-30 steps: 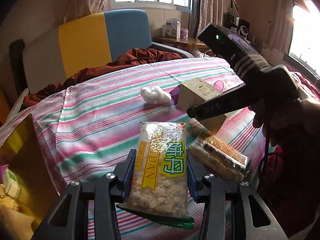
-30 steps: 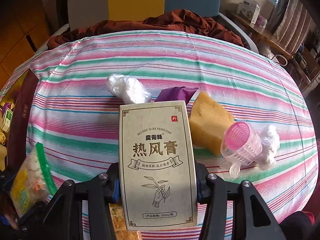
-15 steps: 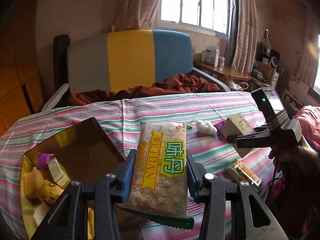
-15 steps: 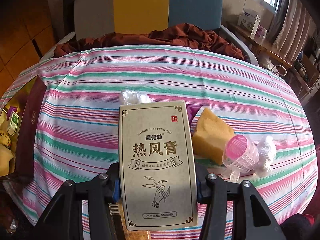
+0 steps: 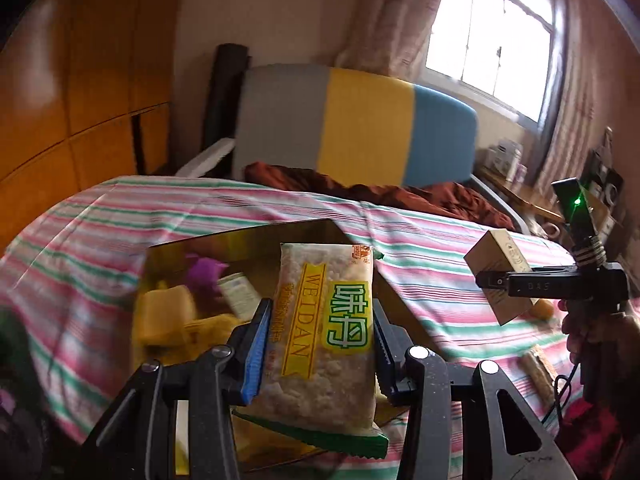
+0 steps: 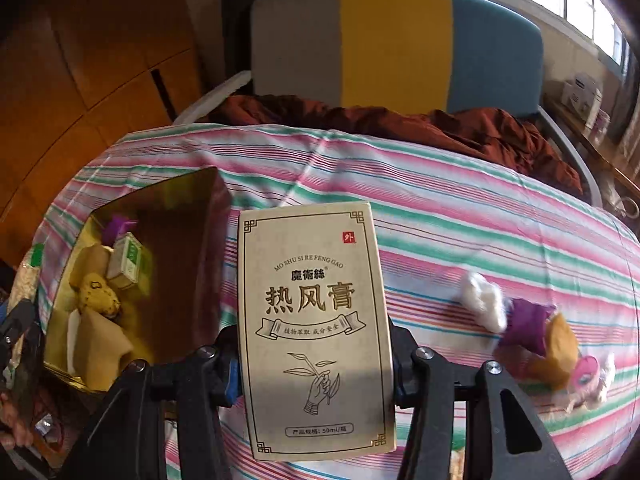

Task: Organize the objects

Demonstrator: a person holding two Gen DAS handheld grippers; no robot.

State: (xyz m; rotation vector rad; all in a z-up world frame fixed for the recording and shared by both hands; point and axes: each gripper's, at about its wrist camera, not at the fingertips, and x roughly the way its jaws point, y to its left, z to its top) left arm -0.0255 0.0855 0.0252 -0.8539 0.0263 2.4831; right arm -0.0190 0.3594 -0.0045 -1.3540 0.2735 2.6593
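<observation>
My left gripper [image 5: 318, 344] is shut on a clear snack bag [image 5: 322, 336] with a yellow and green label, held above the open gold box [image 5: 240, 252]. My right gripper [image 6: 314, 356] is shut on a beige carton [image 6: 314, 328] with Chinese print, held above the striped cloth just right of the gold box [image 6: 188, 240]. The right gripper and its carton [image 5: 500, 276] also show at the right of the left wrist view. The box holds a purple packet [image 6: 116, 226], a small green and white carton [image 6: 128, 260] and yellow items.
A white wad [image 6: 482, 300], a purple packet [image 6: 528, 320], a yellow sponge [image 6: 562, 344] and a pink basket [image 6: 586, 368] lie on the striped cloth [image 6: 440, 220] at the right. A wrapped snack bar [image 5: 538, 368] lies near the front edge. A brown blanket [image 6: 400, 120] and a sofa stand behind.
Both grippers have swung left with their loads. The left one now holds the snack bag over the gold box. The right one now has the box in view at its left.
</observation>
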